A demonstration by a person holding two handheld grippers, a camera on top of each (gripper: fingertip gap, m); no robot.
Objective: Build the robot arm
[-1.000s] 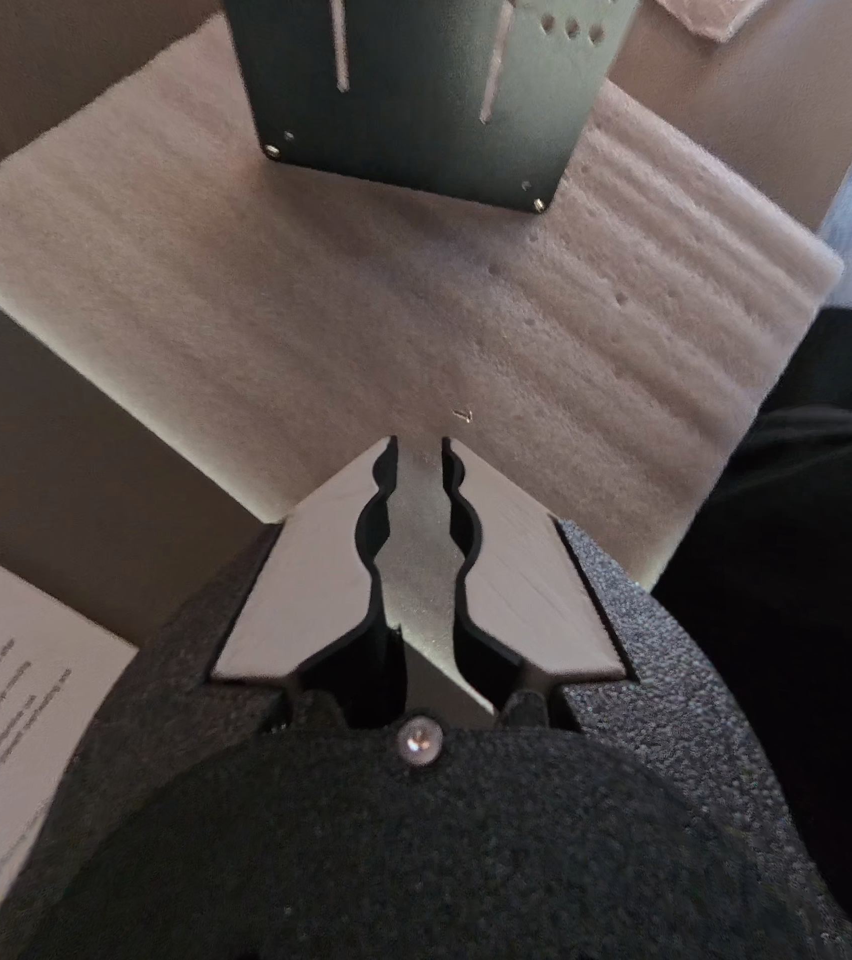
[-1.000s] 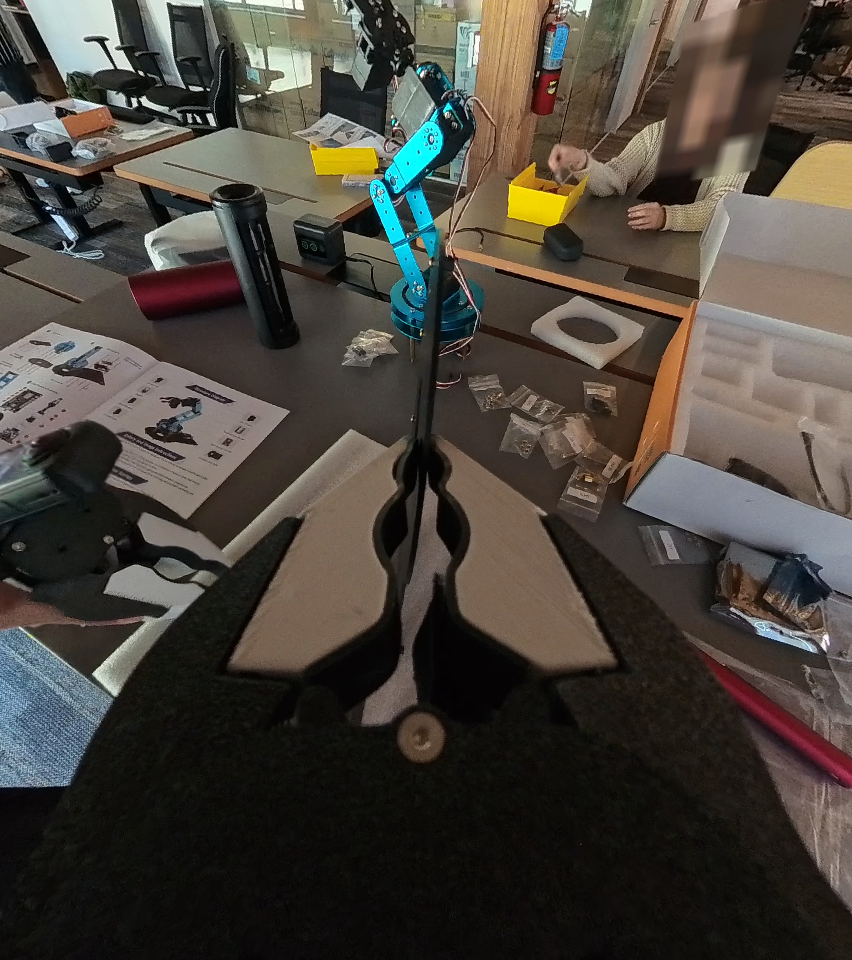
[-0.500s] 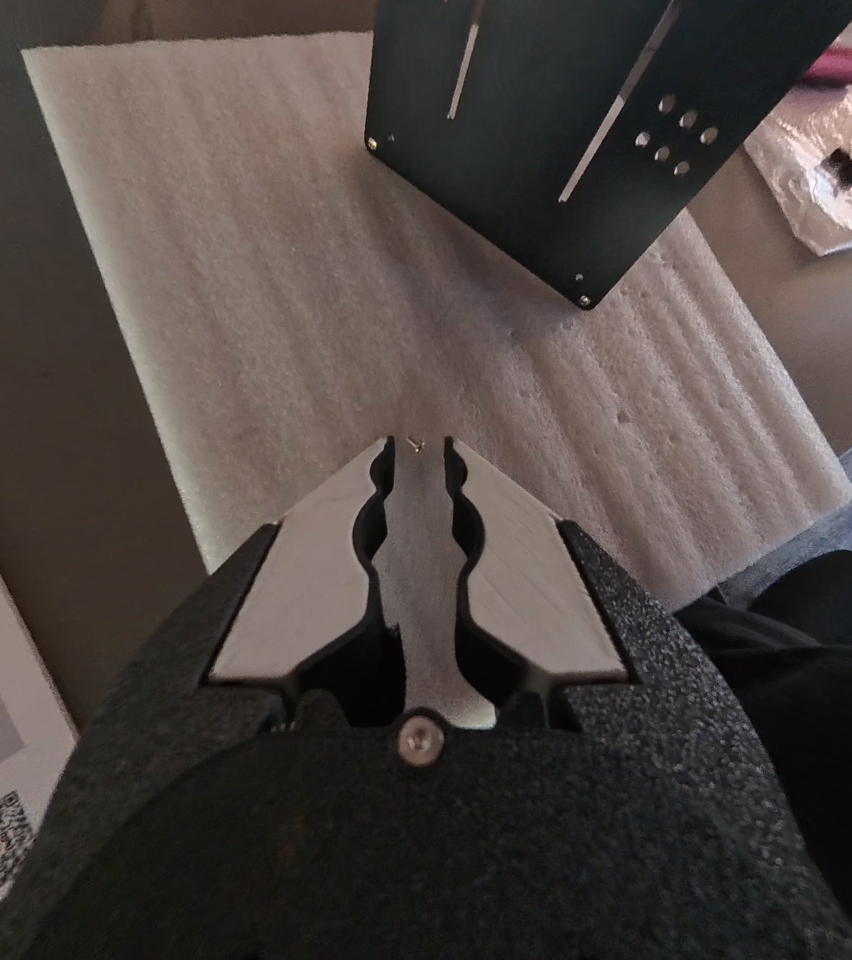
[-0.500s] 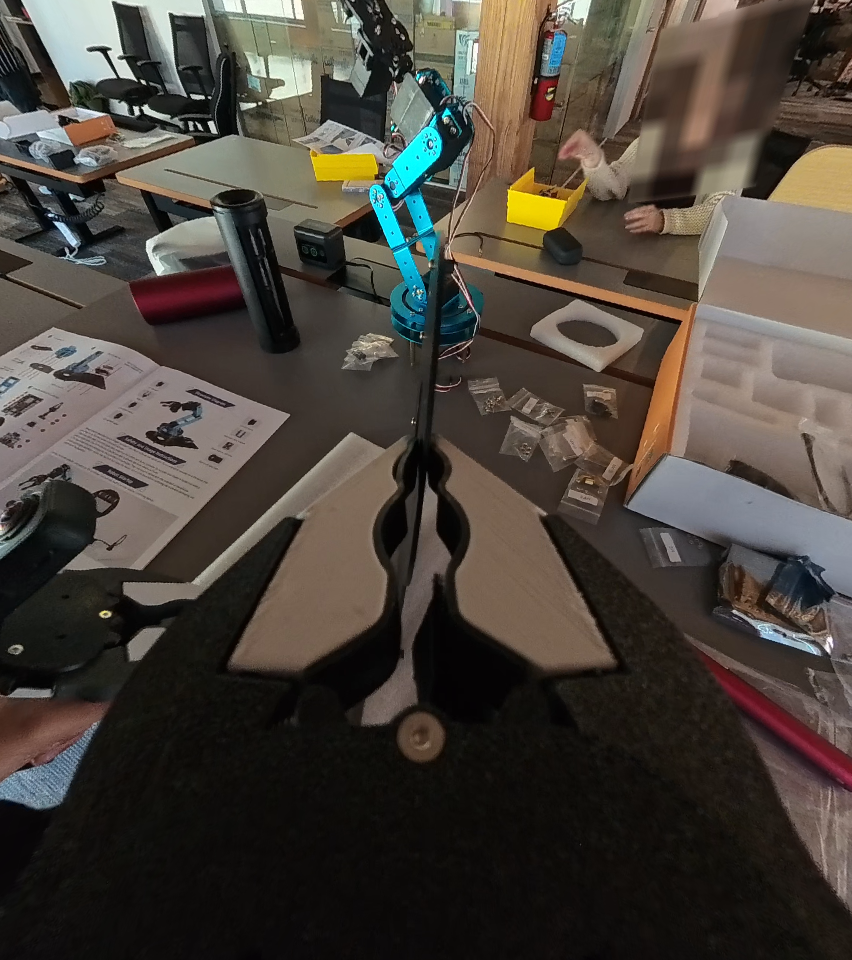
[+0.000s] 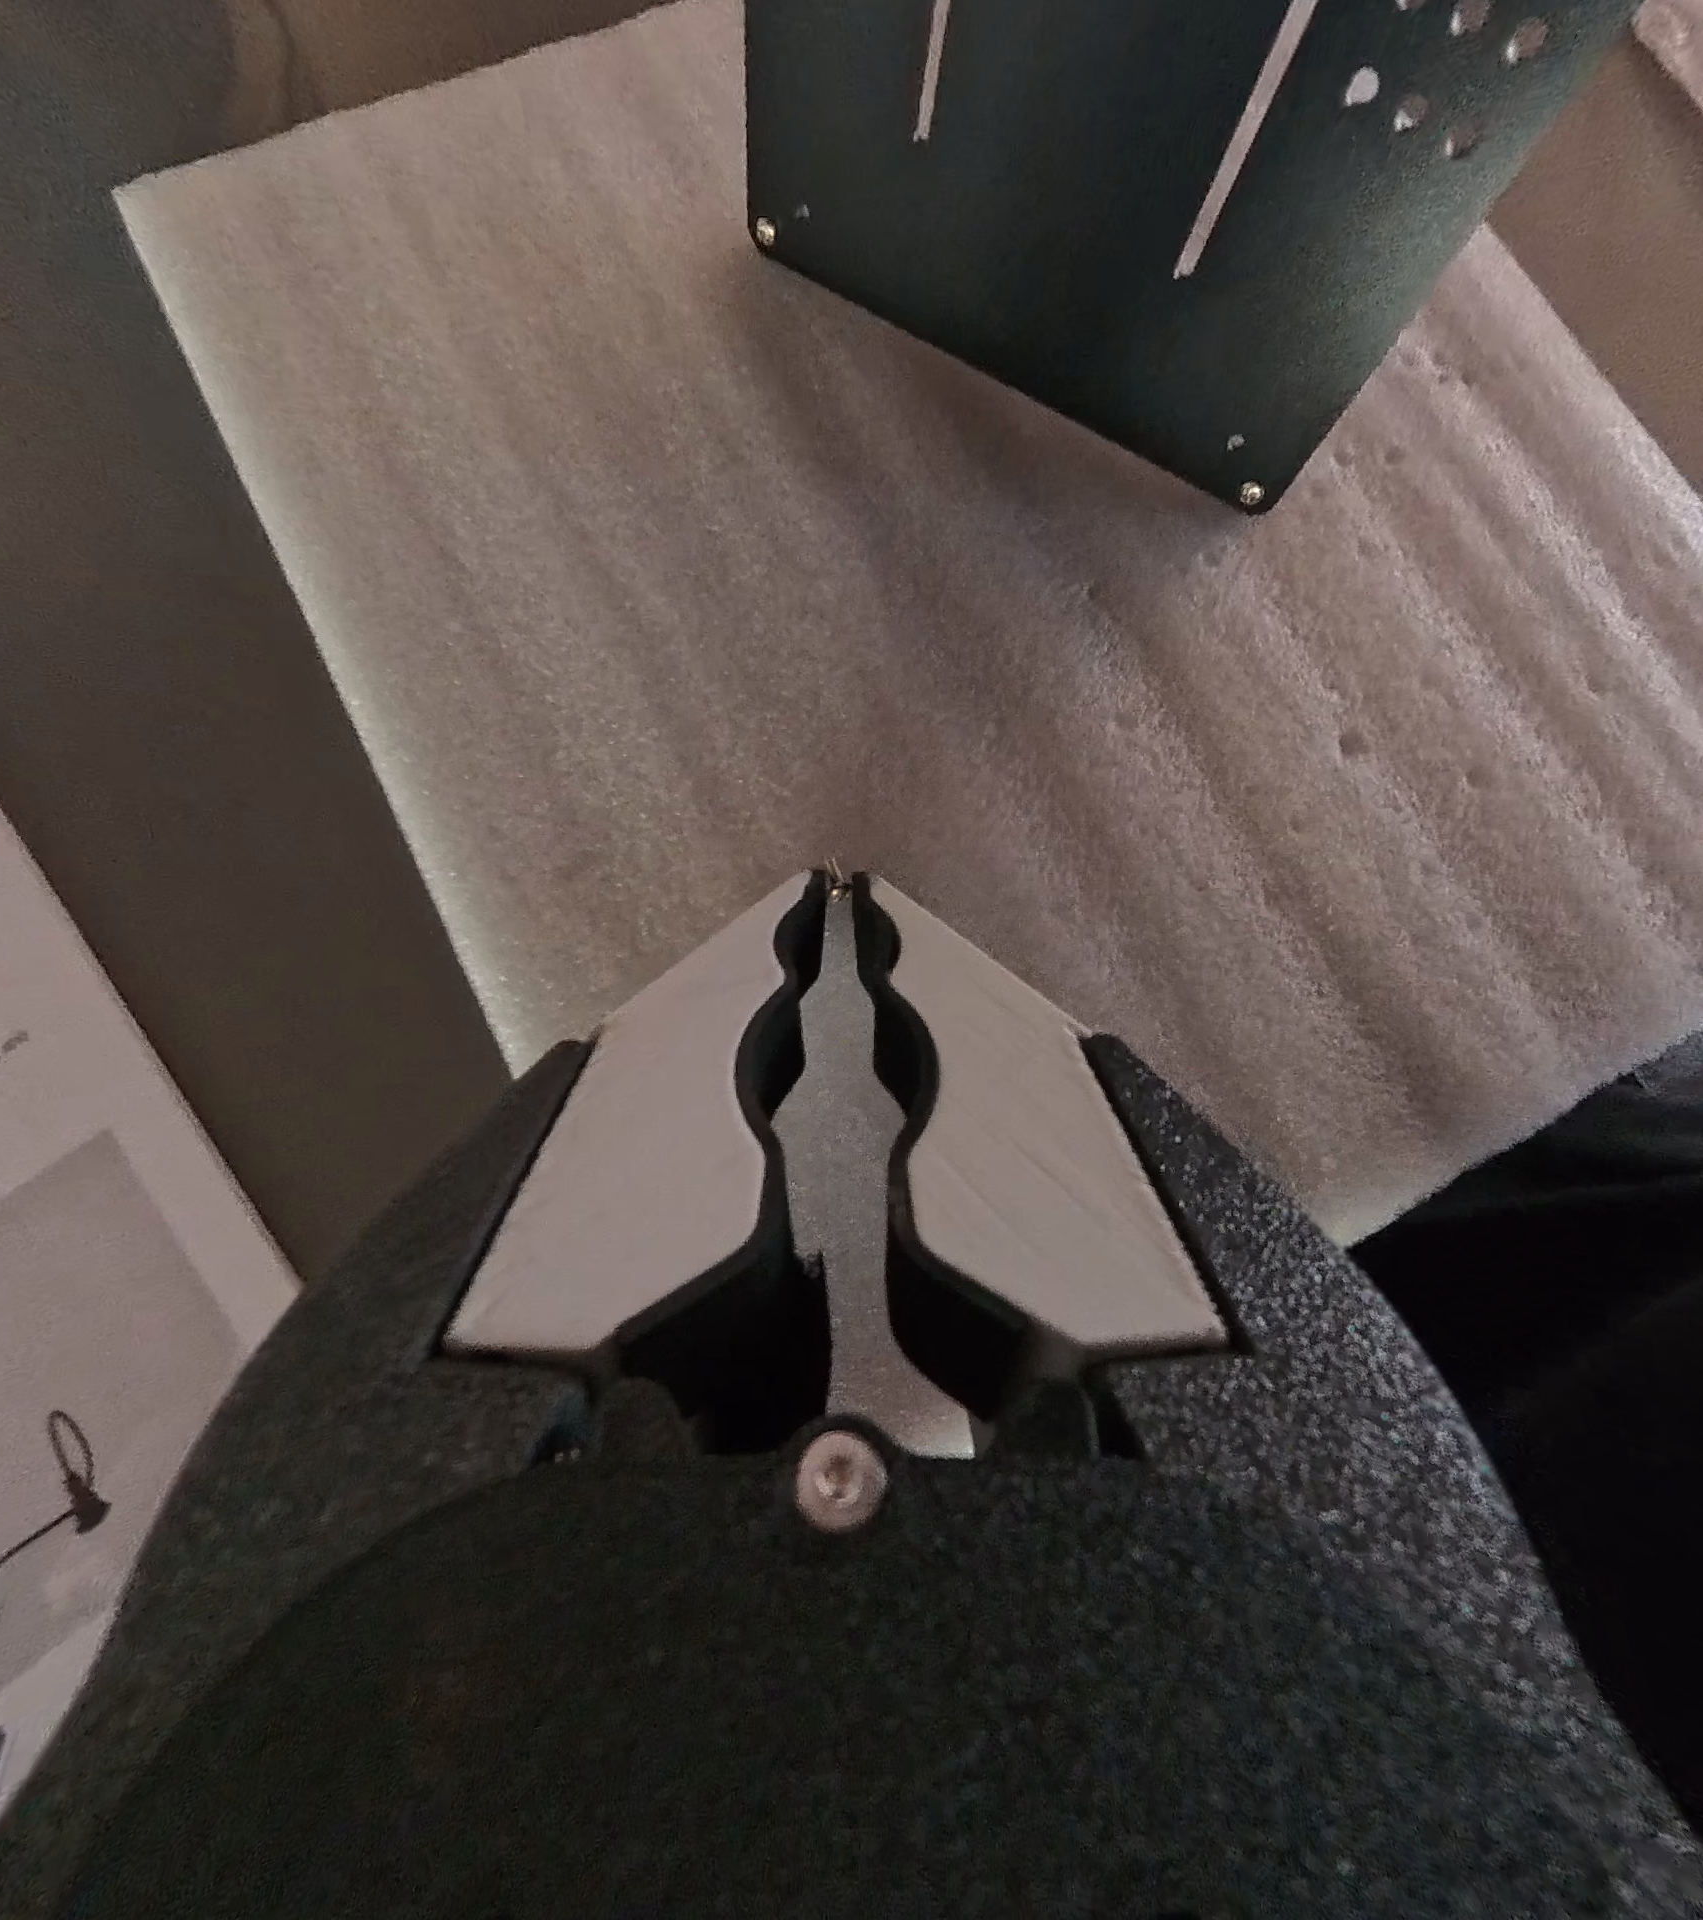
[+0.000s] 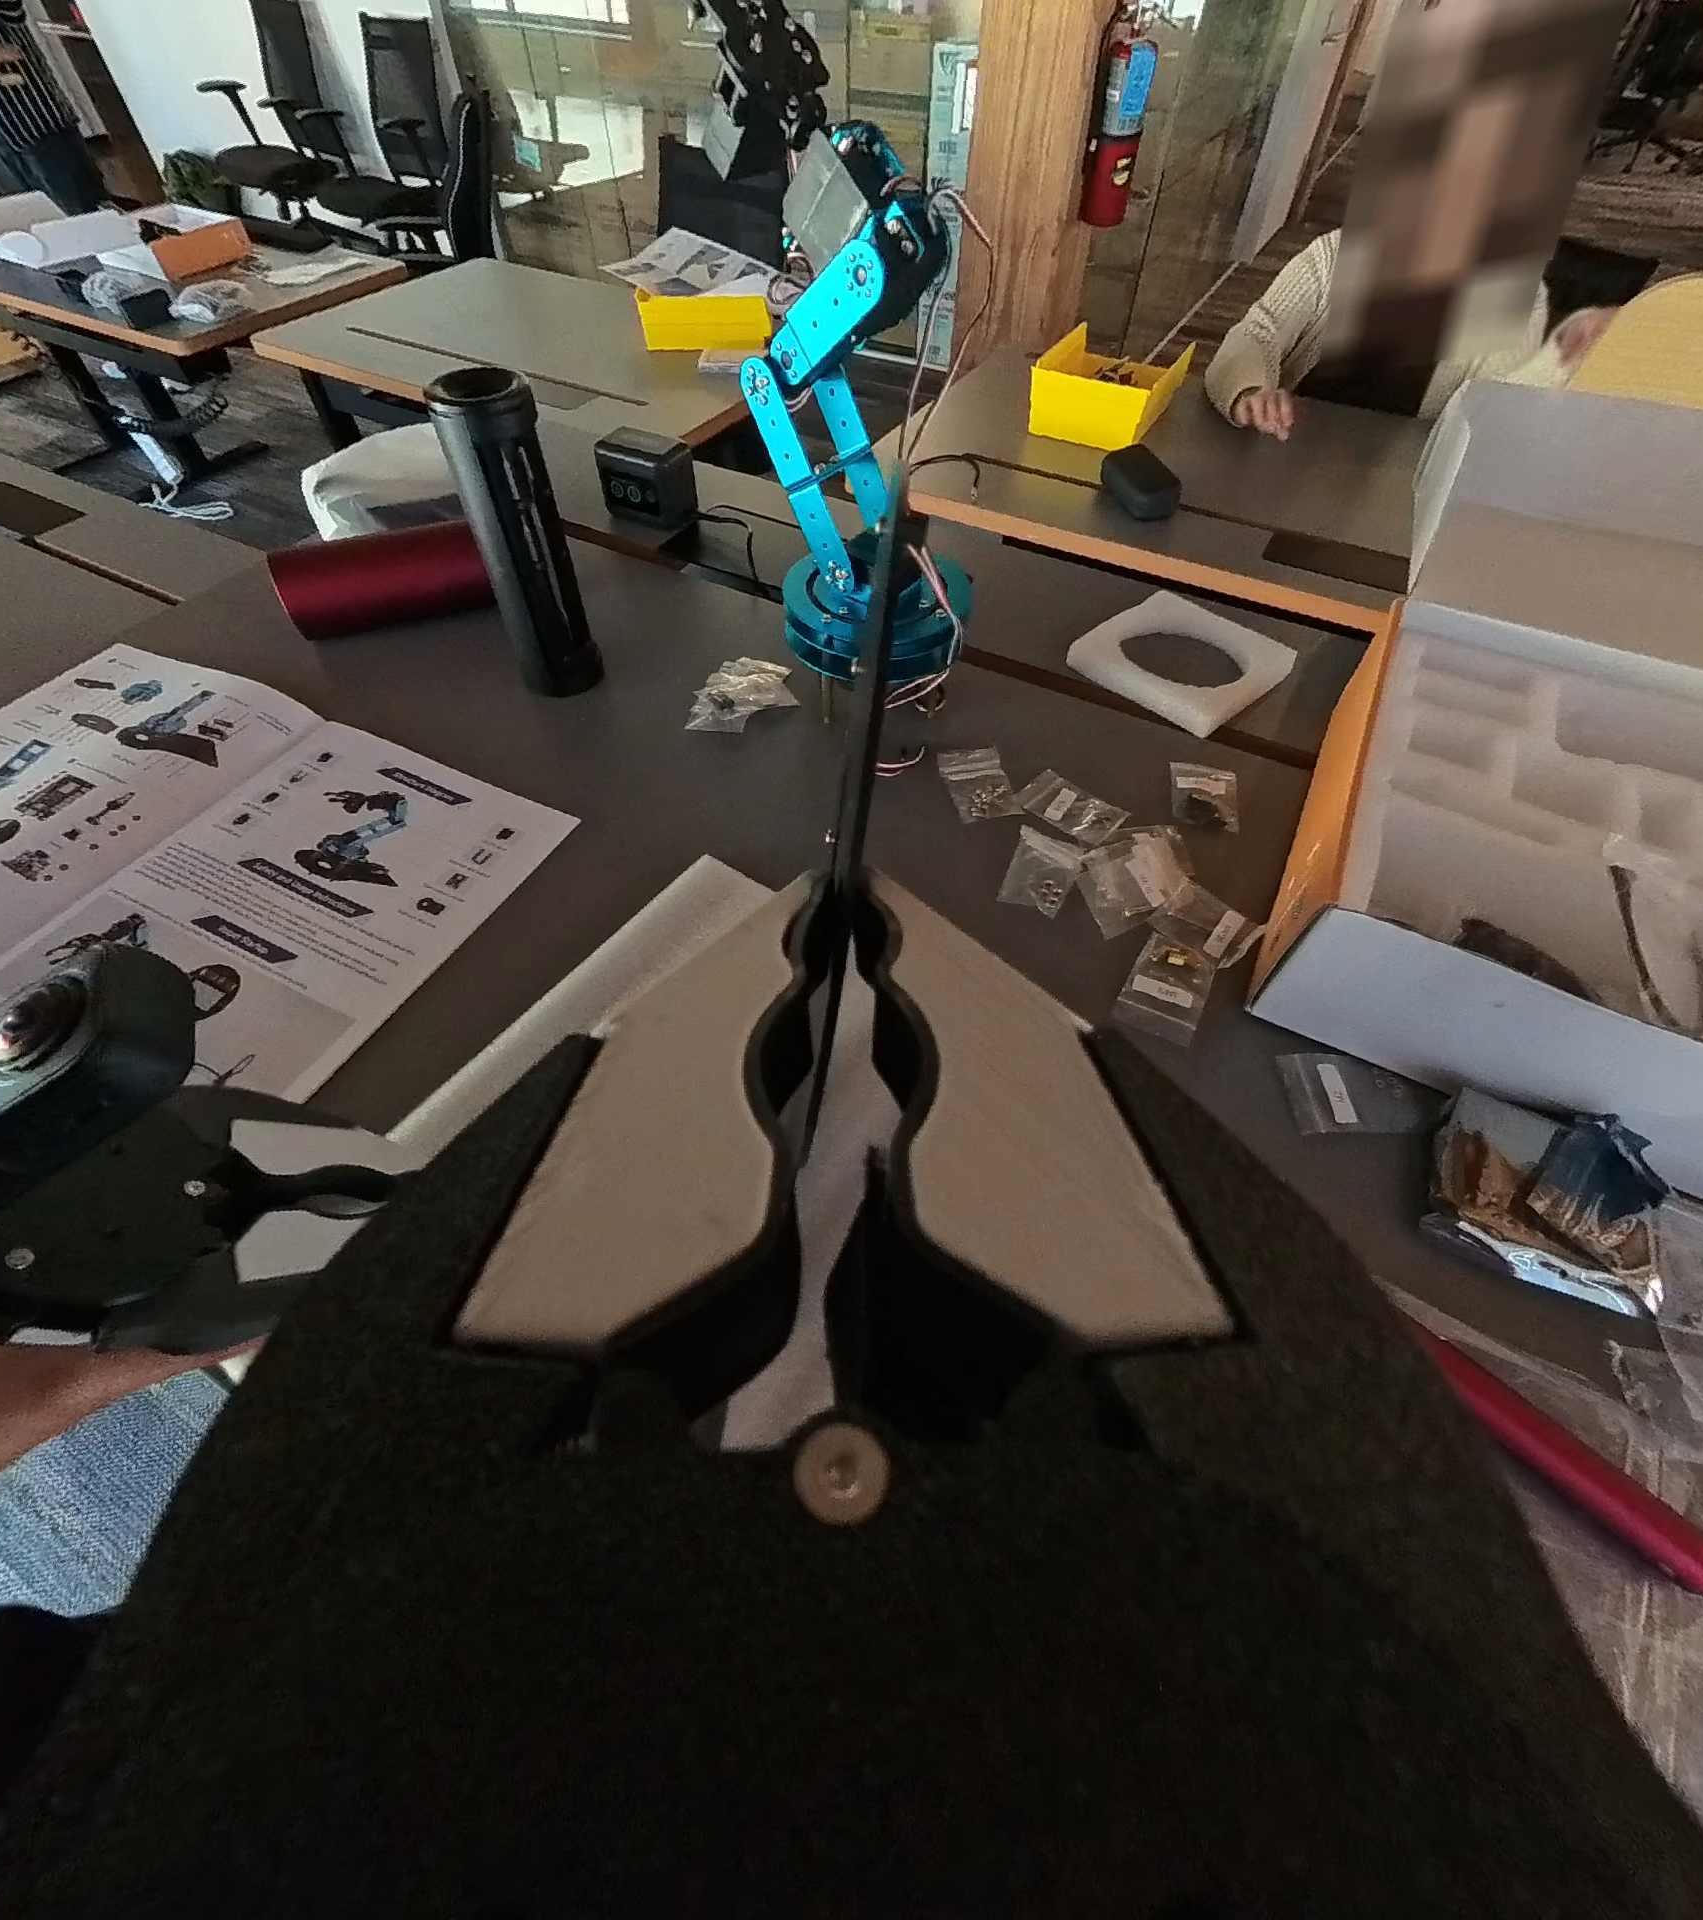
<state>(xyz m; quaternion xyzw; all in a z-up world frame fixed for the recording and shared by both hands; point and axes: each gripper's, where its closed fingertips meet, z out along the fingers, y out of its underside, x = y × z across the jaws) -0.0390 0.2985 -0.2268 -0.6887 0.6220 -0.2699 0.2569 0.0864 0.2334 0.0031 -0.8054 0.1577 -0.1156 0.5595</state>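
Now left tongs [image 5: 834, 881] pinch tiny screw [image 5: 833, 883]; right tongs [image 6: 839, 883] clamp black plate [image 6: 862, 717].

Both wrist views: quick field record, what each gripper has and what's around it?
left gripper: jaws nearly shut on a tiny screw, over the foam sheet
right gripper: jaws shut on the black plate, held edge-on and upright
plate in left view: slotted, drilled, above the foam's far part
left of foam: manual, open on the table
beyond plate: blue arm, black tube, red tube
right side: bagged hardware, open box
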